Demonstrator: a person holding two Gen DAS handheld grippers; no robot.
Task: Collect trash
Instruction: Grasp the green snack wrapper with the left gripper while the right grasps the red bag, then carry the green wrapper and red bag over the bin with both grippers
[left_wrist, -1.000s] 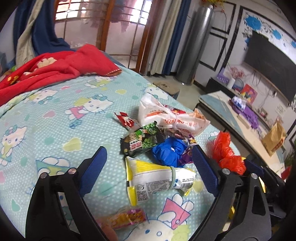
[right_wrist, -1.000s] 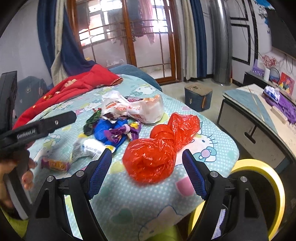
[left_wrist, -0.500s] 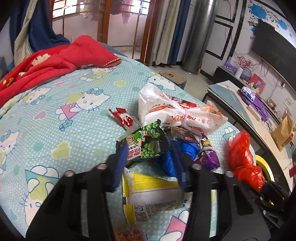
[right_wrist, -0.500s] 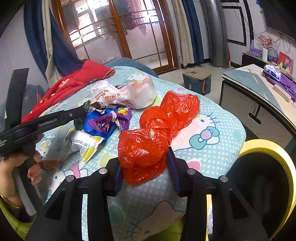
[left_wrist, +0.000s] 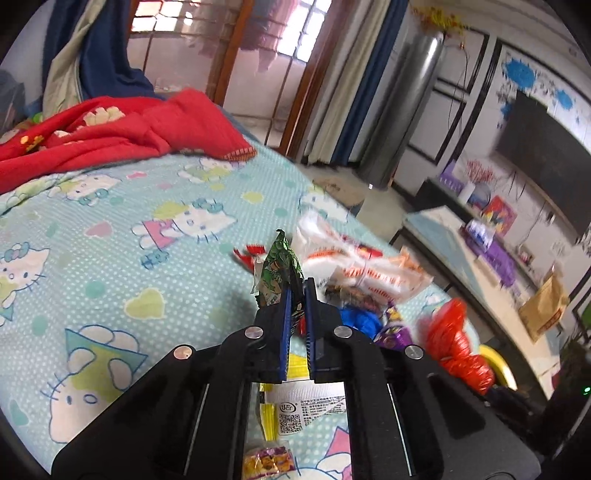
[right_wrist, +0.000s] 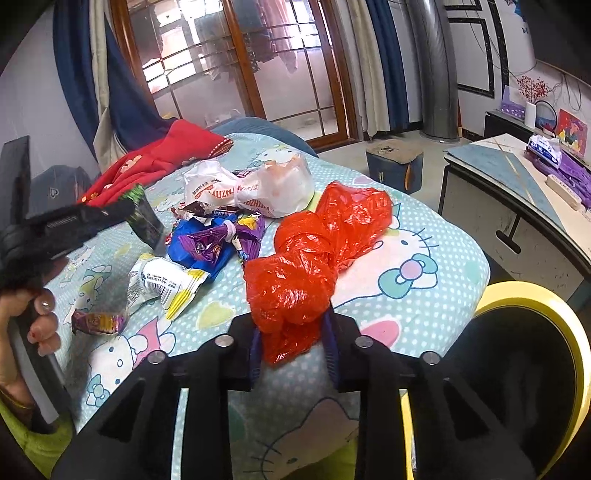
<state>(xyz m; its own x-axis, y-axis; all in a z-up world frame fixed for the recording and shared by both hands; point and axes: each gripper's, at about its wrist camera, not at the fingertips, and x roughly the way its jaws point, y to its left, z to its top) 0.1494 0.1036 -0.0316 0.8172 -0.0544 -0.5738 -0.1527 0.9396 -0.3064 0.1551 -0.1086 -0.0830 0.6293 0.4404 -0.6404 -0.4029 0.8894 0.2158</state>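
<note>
Two claws worked over a bed (right_wrist: 436, 258) w/ a pale blue cartoon-cat sheet; trash lay heaped near its foot end. Red blanket (left_wrist: 122, 129) was bunched at approx 10 o'clock in the left wrist view, far side of the bed. Yellow-rimmed bin (right_wrist: 535, 302) sat off the bed edge at approx 4 o'clock in the right wrist view.

Red plastic bag (right_wrist: 314, 266), knotted & crumpled, lay on the sheet centre-frame in the right view. Right claw (right_wrist: 293, 350) had just been closing, and its blue pads were pinching the bag's near end, the rest trailing off toward 1 o'clock. White printed bag (right_wrist: 251, 188) lay beyond it at approx 11 o'clock, touching a blue wrapper (right_wrist: 192, 254) and a purple wrapper (right_wrist: 218, 240) in the pile. White-and-yellow packet (right_wrist: 162, 284) lay at 9 o'clock, just beside the blue one; a small candy wrapper (right_wrist: 98, 321) sat nearer the person's hand (right_wrist: 33, 325).

Left claw (left_wrist: 295, 299) had its jaws pressed nearly together, having just been closing, pinching a green snack packet (left_wrist: 279, 269) that stood upright past the tips, off the sheet. In the right view the same claw showed at 9 o'clock, the packet hanging from it above the pile. Small red wrapper (left_wrist: 245, 256) lay just behind the packet, approx 11 o'clock.
</note>
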